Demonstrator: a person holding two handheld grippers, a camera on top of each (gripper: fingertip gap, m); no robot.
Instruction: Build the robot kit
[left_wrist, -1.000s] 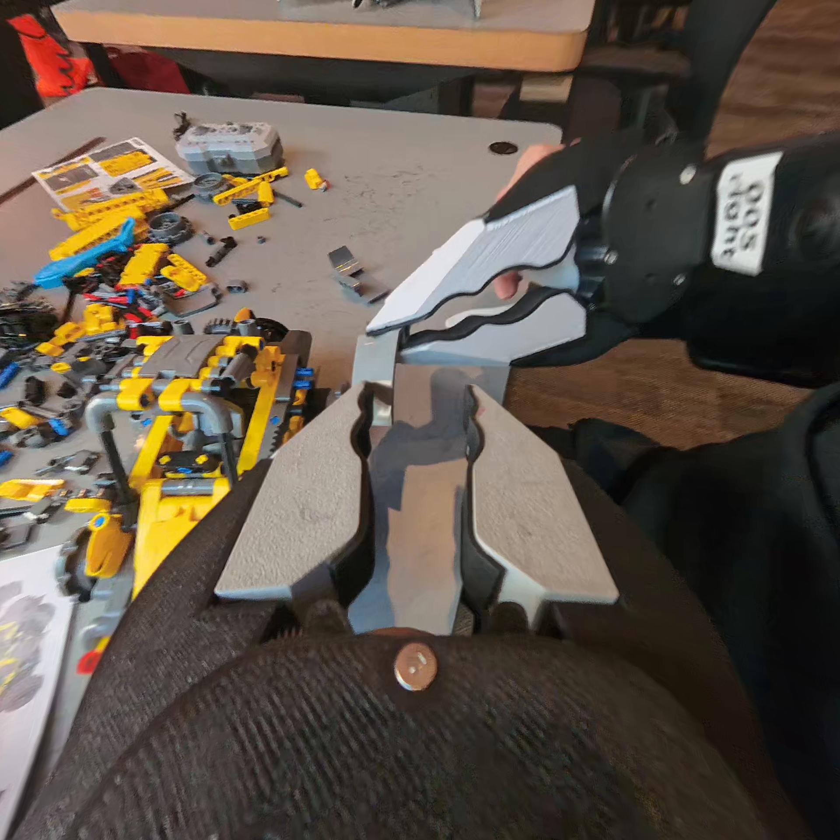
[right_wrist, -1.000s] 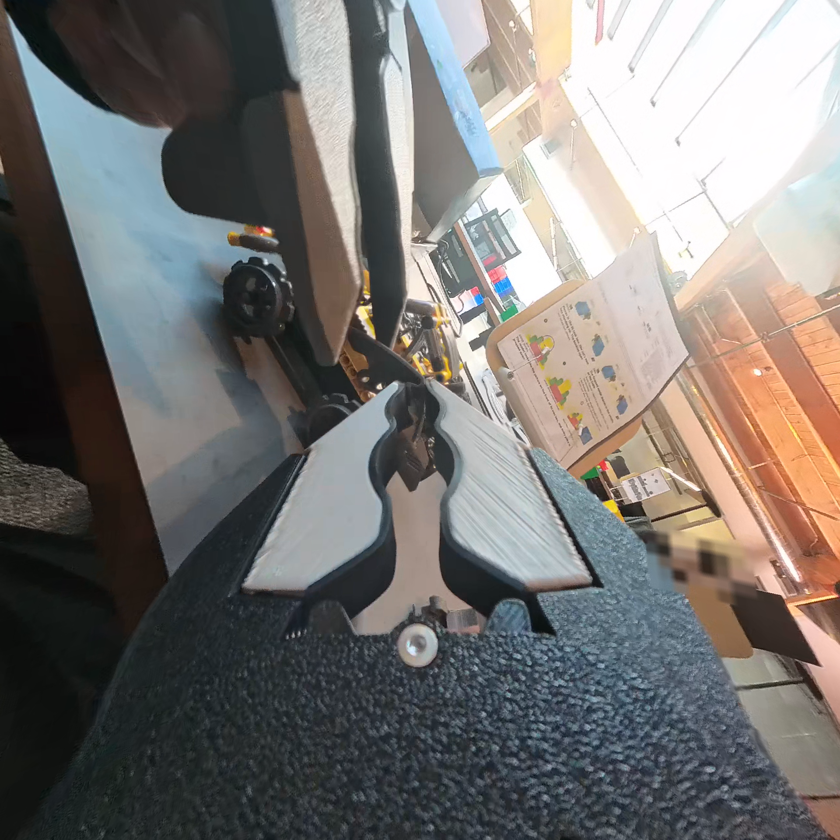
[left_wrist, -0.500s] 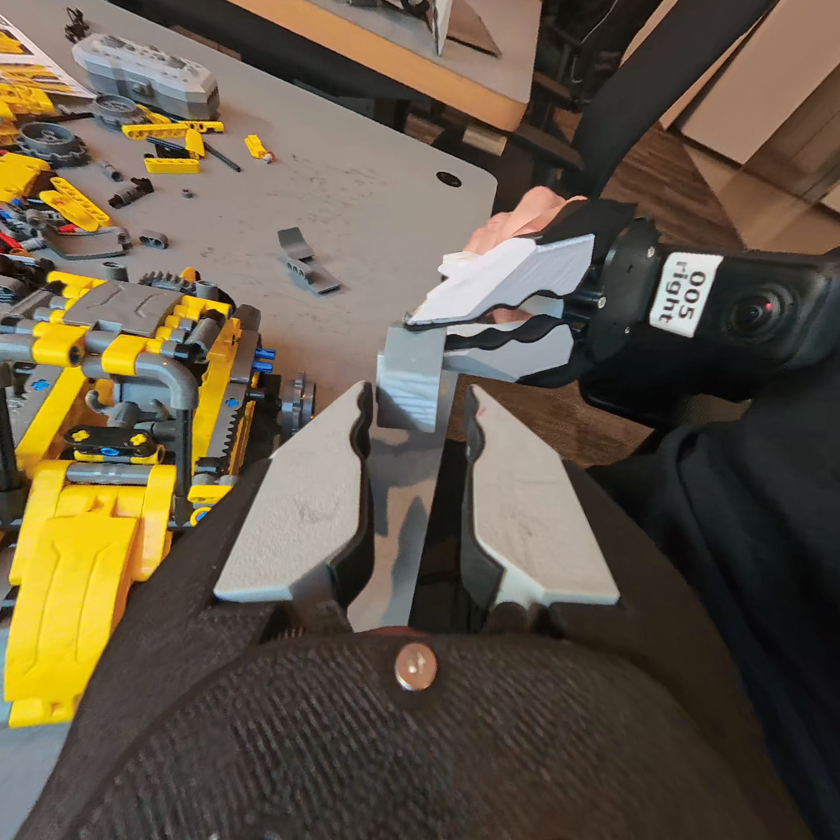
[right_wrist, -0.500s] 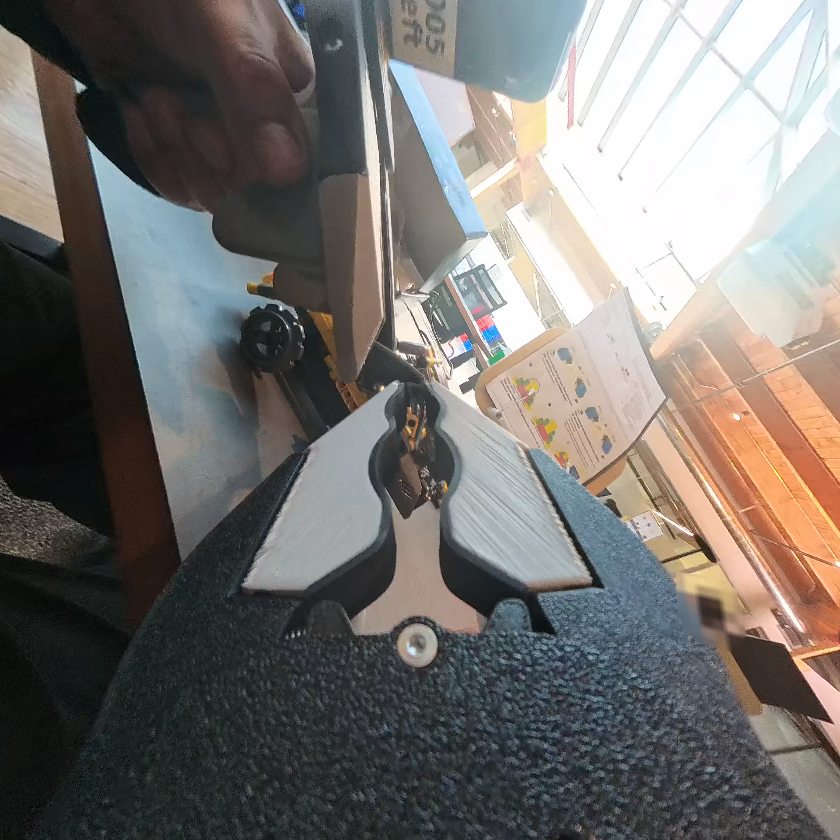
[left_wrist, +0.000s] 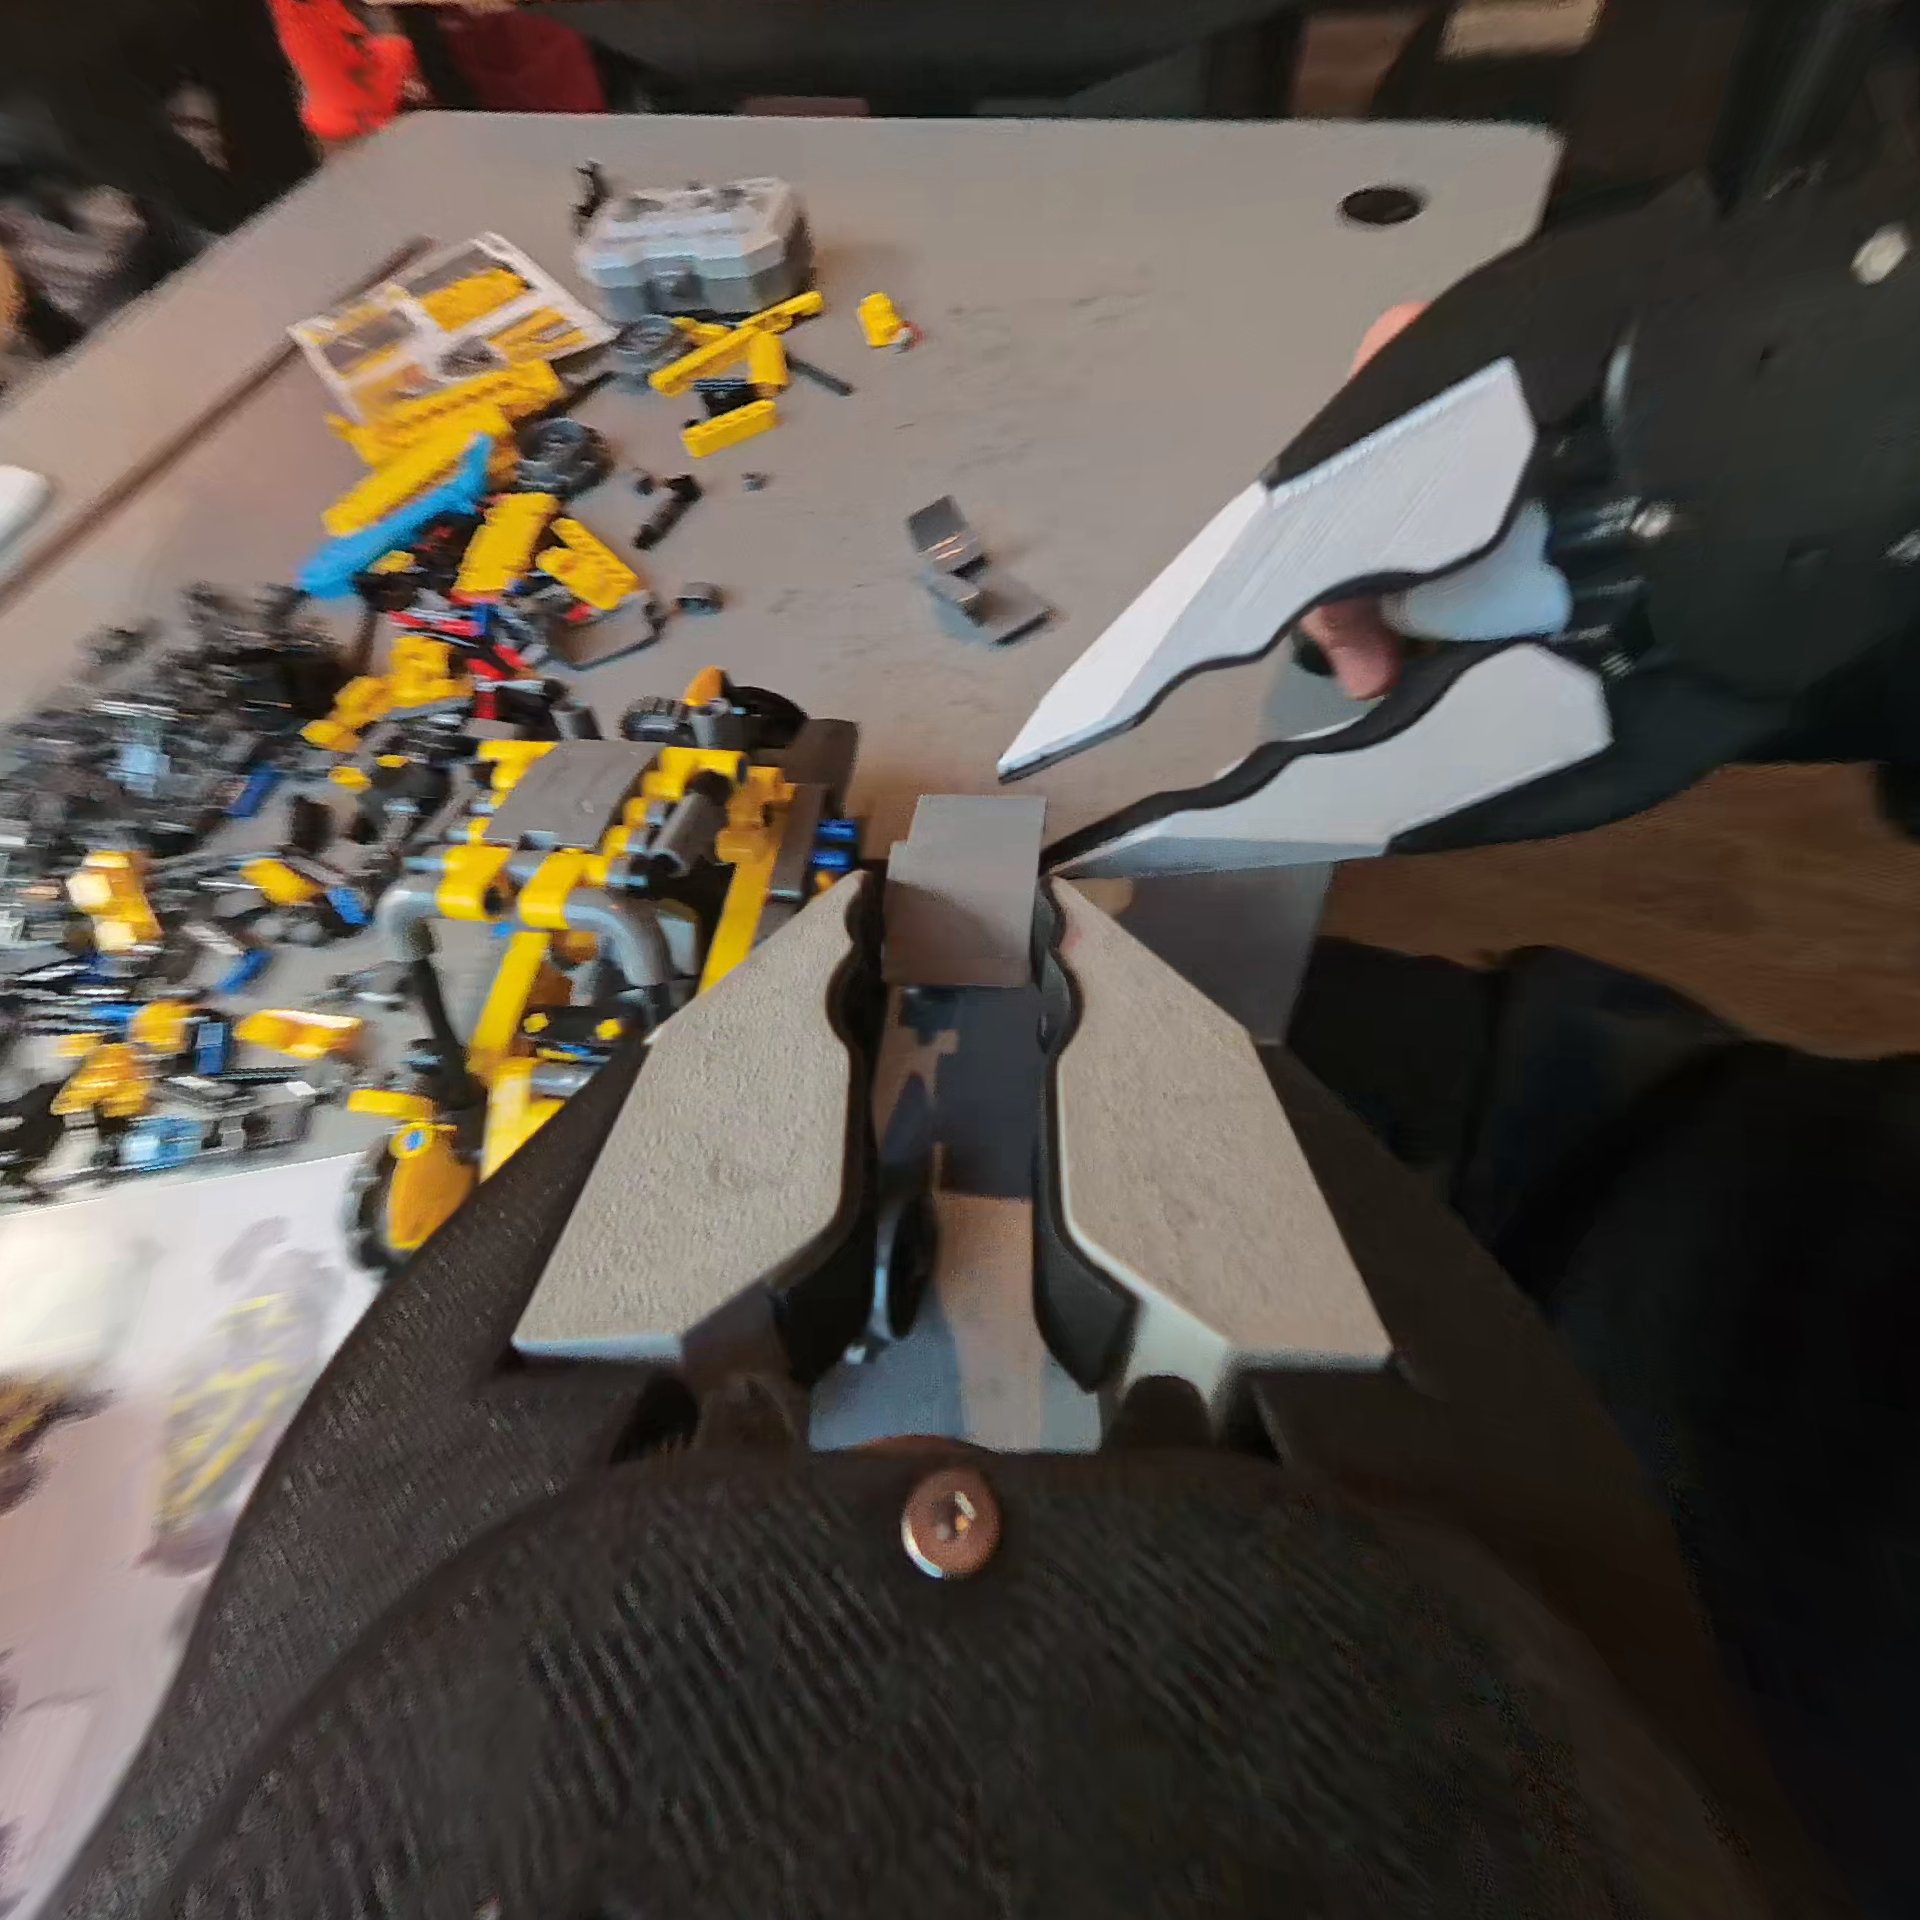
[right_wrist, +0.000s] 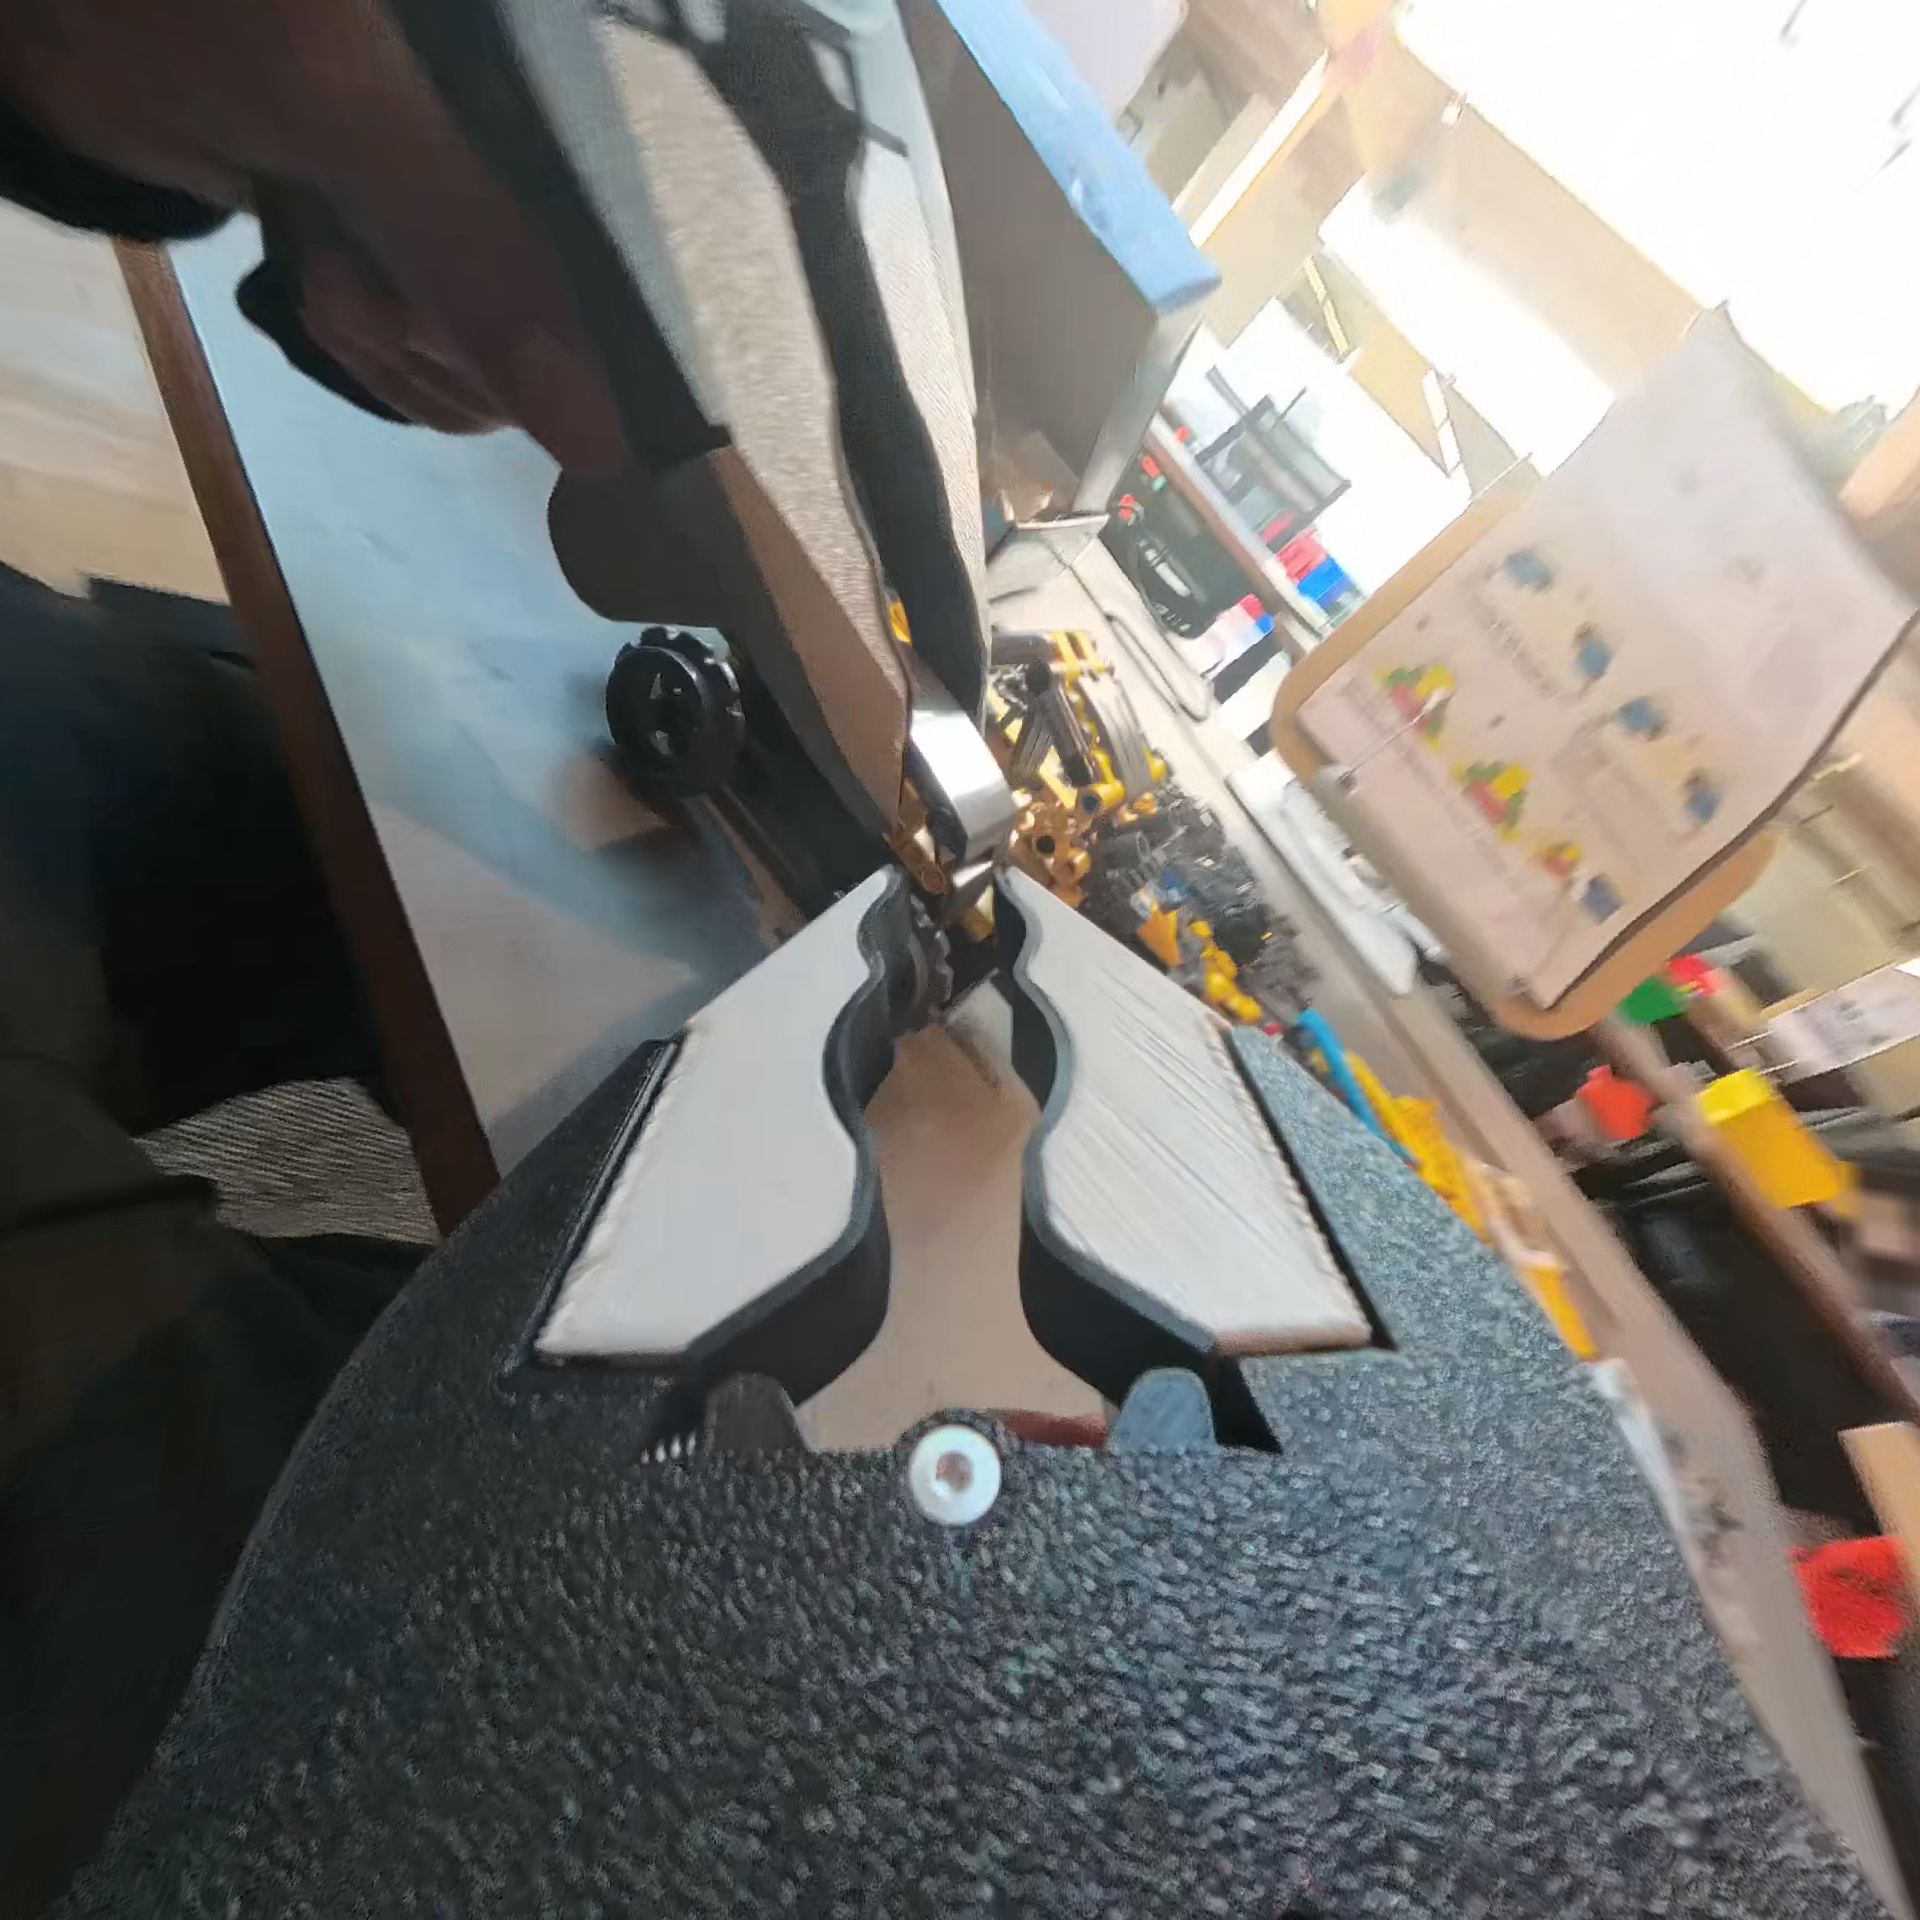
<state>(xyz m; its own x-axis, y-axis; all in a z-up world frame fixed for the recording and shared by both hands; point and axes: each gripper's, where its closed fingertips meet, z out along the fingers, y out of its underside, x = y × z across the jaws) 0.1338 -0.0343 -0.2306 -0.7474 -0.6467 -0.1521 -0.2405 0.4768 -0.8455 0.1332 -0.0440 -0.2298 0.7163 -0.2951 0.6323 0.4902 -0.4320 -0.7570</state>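
In the left wrist view my left gripper (left_wrist: 961, 896) is shut on a small grey panel piece (left_wrist: 966, 862), with a pad on each side of it, just above the near right part of the grey table (left_wrist: 1091, 343). My right gripper (left_wrist: 1029, 821) reaches in from the right. Its fingertips stand apart just right of the piece and do not grip it. In the right wrist view my right gripper (right_wrist: 948, 891) is open and empty. The left fingers (right_wrist: 790, 468) hold the grey piece (right_wrist: 961, 779) just beyond the right gripper's tips.
A half-built yellow and grey brick vehicle (left_wrist: 582, 883) stands left of the grippers. Loose parts (left_wrist: 208, 727) cover the table's left side. A grey box part (left_wrist: 691, 244) and a leaflet (left_wrist: 447, 322) lie at the back, two grey pieces (left_wrist: 971, 582) mid-table, and a booklet (left_wrist: 156, 1351) near left. Only a small space, under 4 cm, lies between the two pairs of fingers.
The right gripper held the grey piece between the open left fingers. The left fingers have closed on it and the right gripper has opened and let go.
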